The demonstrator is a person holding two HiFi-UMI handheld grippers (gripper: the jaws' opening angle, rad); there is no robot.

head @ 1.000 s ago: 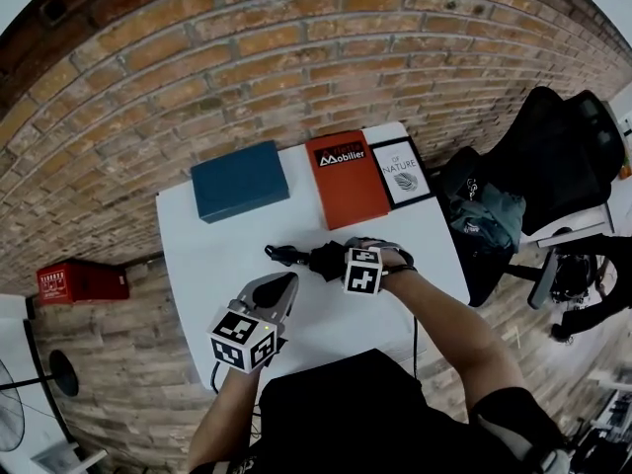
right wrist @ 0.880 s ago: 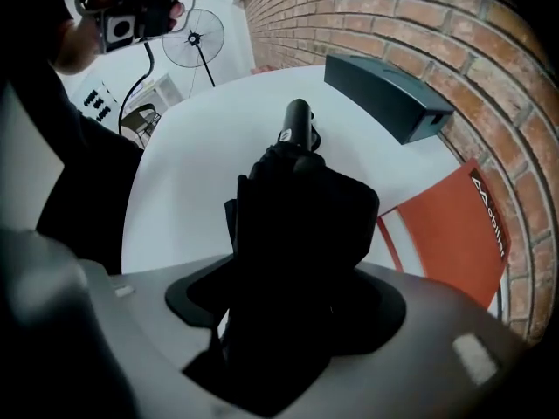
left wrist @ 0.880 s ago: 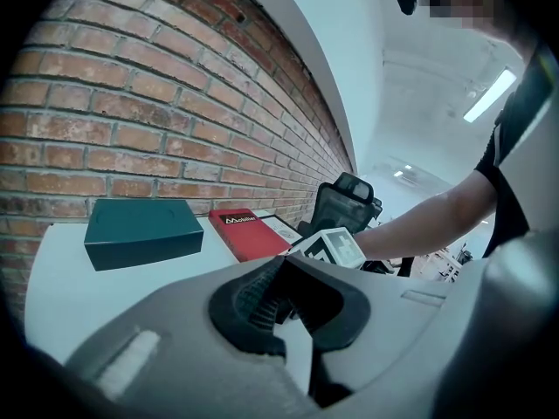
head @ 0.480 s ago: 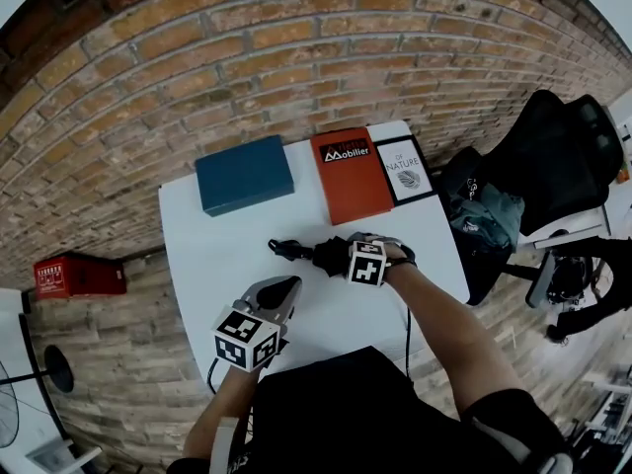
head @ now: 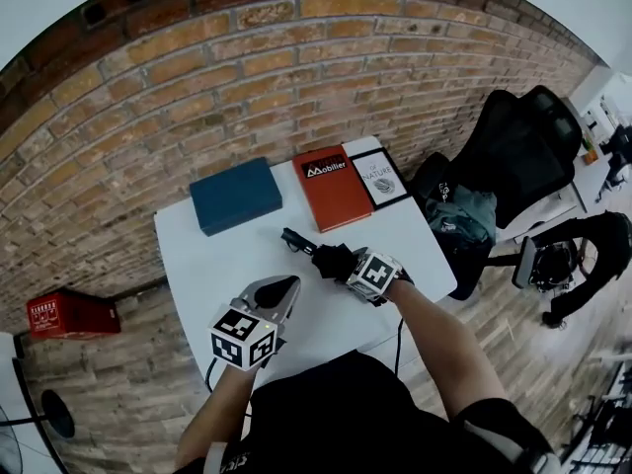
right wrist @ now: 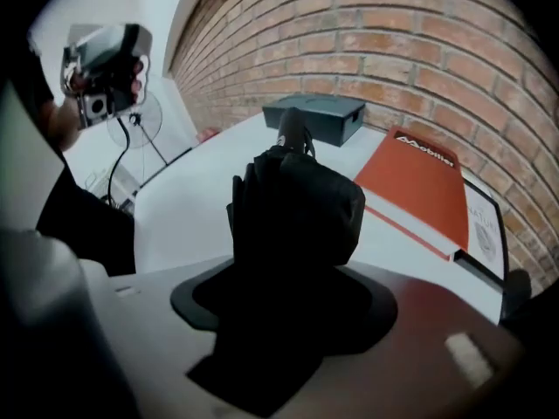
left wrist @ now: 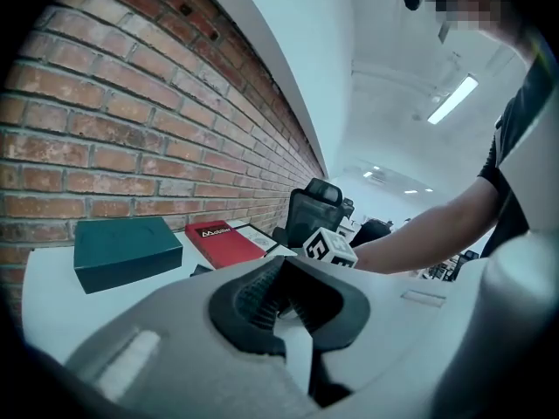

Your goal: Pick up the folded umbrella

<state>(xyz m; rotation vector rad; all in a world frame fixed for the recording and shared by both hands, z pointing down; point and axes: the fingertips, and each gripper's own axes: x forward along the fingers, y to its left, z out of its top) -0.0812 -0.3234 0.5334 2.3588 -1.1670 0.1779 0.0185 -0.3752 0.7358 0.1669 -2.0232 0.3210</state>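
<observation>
**Surface (head: 197,255), middle: folded umbrella (head: 321,255), long axis slanting from your right hand toward the far edge.**
Your right hand-held gripper (head: 346,265) is closing round its thick end. Your left hand-held gripper (head: 281,286), pressed together and empty, is by the near edge.

Looked steeply down from head height over the whole white table (head: 217,255) and the brick wall (head: 247,77). In the left gripper view, rode low near the table's front, facing almost level toward the wall. In the right gripper view, sat close behind the folded umbrella (right wrist: 297,208), tilted downward. Shared the teal box (left wrist: 127,250) and red book (right wrist: 419,190) across all three.
</observation>
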